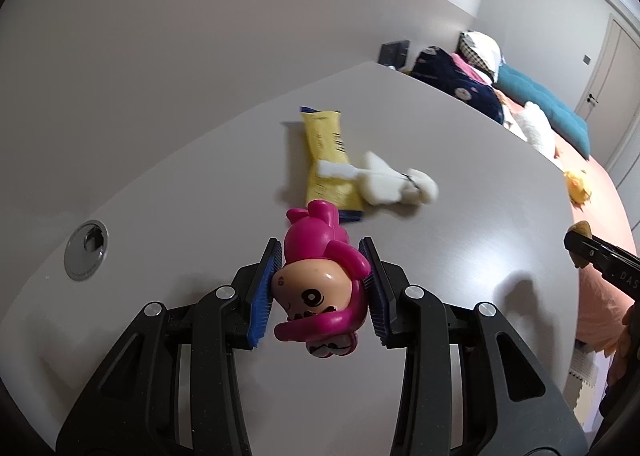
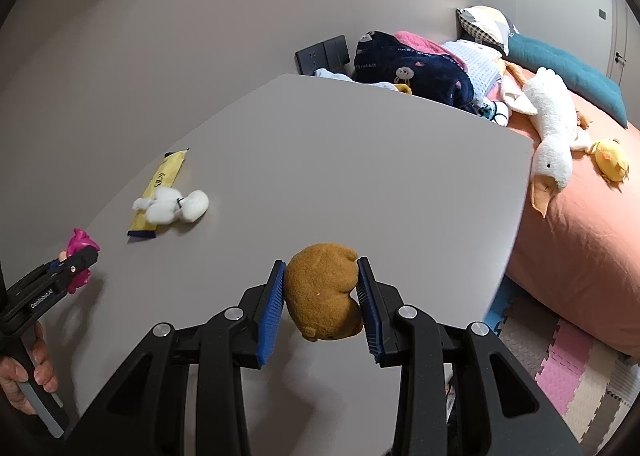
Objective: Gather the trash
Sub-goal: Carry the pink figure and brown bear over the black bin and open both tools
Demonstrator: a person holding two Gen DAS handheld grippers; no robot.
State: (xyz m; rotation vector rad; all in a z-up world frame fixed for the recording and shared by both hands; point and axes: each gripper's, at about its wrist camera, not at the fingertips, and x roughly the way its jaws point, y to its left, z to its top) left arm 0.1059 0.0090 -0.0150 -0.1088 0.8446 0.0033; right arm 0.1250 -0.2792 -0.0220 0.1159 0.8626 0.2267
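wrapper [image 1: 326, 160] ahead, beyond left gripper [image 1: 320, 288] fingers.

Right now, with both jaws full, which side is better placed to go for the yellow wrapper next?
Left, probably. The left gripper, shut on the pink toy, faces the yellow wrapper just ahead. From the right gripper, holding the brown plush, it lies far off left. Either must unload first.

Left gripper [image 1: 320, 288] jaws clamp a pink toy [image 1: 320, 288] above the desk [image 1: 180, 176]. Beyond it, a white plush [image 1: 394, 182] overlaps a yellow wrapper [image 1: 326, 148]. Right gripper [image 1: 600, 260] at right edge, gripping something tan.
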